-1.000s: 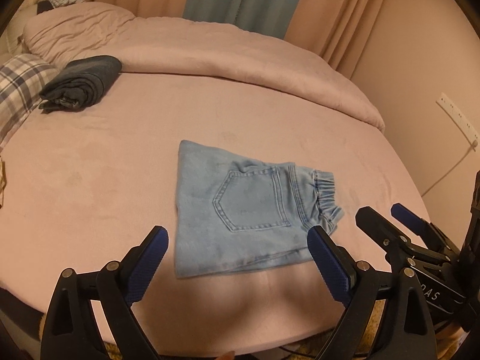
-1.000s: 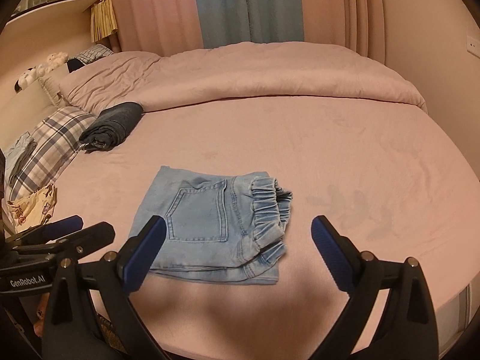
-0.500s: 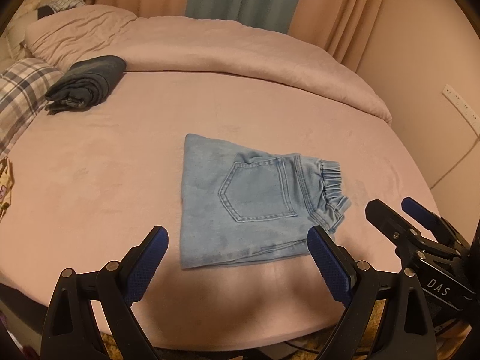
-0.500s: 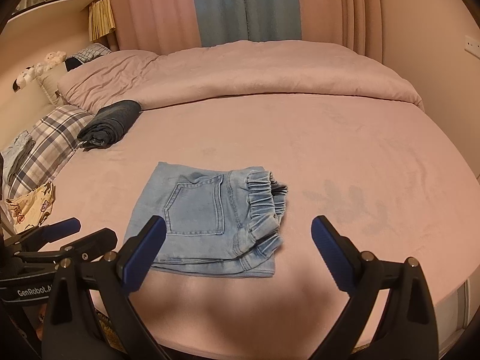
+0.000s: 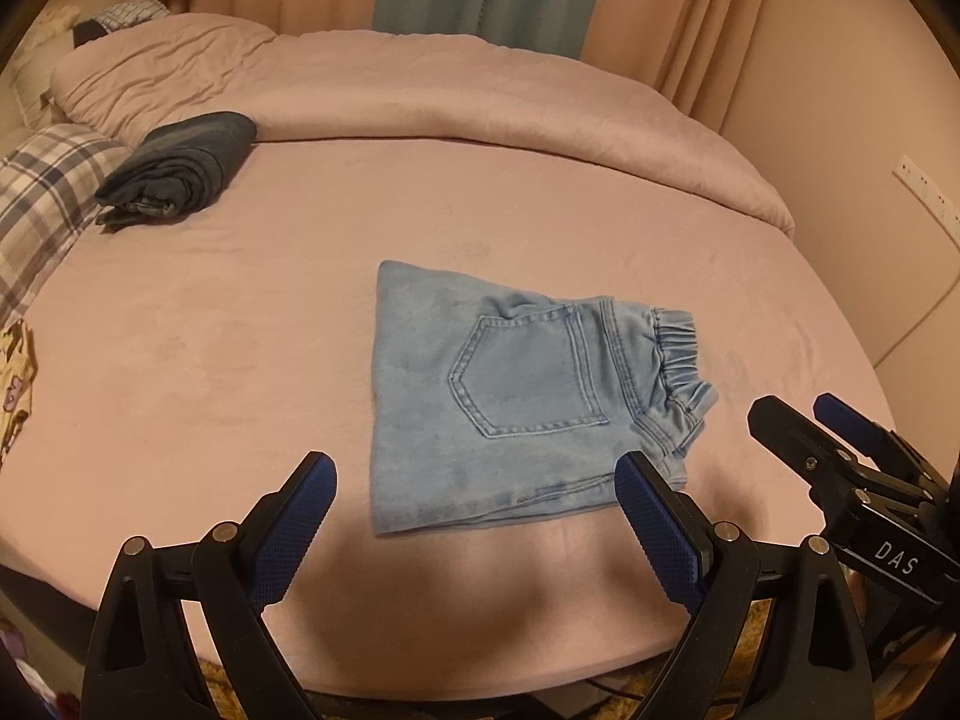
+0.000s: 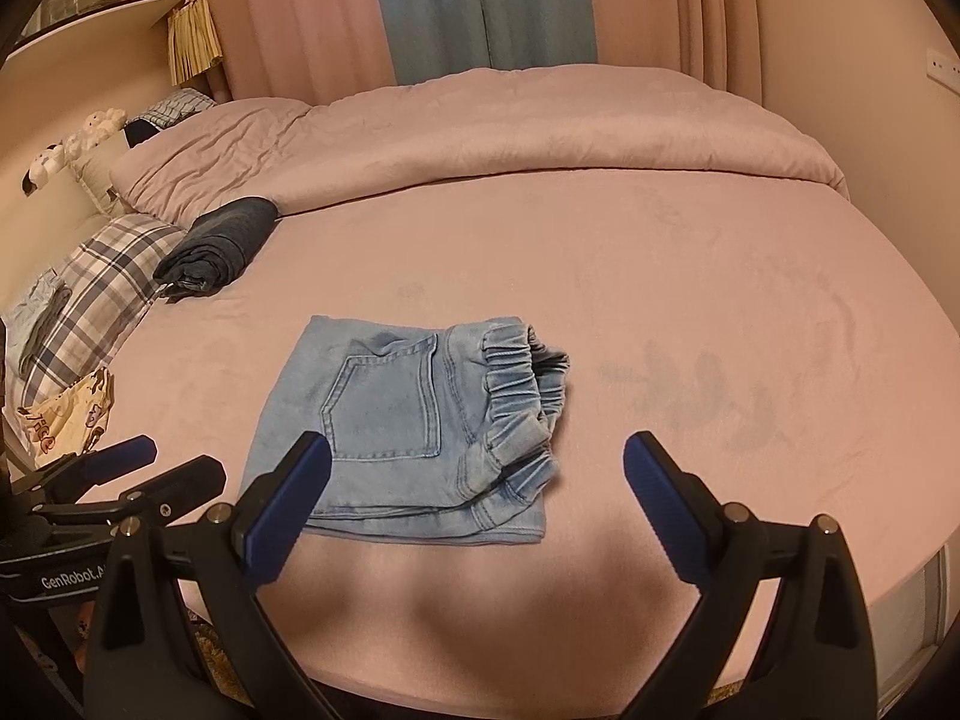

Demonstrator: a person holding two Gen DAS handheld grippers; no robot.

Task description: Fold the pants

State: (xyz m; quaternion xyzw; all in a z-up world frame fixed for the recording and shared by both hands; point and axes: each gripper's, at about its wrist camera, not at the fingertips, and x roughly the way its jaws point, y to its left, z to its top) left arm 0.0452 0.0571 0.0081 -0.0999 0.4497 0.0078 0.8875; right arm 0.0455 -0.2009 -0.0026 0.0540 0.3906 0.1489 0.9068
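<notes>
Light-blue denim pants (image 5: 516, 396) (image 6: 408, 426) lie folded into a flat packet on the pink bed (image 5: 228, 360) (image 6: 690, 300), back pocket up, elastic waistband to the right. My left gripper (image 5: 474, 528) hovers open over the bed's near edge, just short of the packet, holding nothing. My right gripper (image 6: 477, 504) is open too, its left finger over the packet's near left corner, nothing between its fingers. Each gripper shows in the other's view: the right gripper (image 5: 840, 450) at the right edge, the left gripper (image 6: 138, 474) at the left edge.
Dark folded jeans (image 5: 180, 171) (image 6: 219, 249) rest at the far left beside a plaid pillow (image 5: 42, 192) (image 6: 102, 288). A pink duvet (image 5: 420, 96) is bunched along the back. Printed cloth (image 6: 66, 414) lies at the left edge. Curtains and a wall close in behind and right.
Both grippers have drawn back and risen a little from the folded pants, staying open. The pants lie unmoved on the bed.
</notes>
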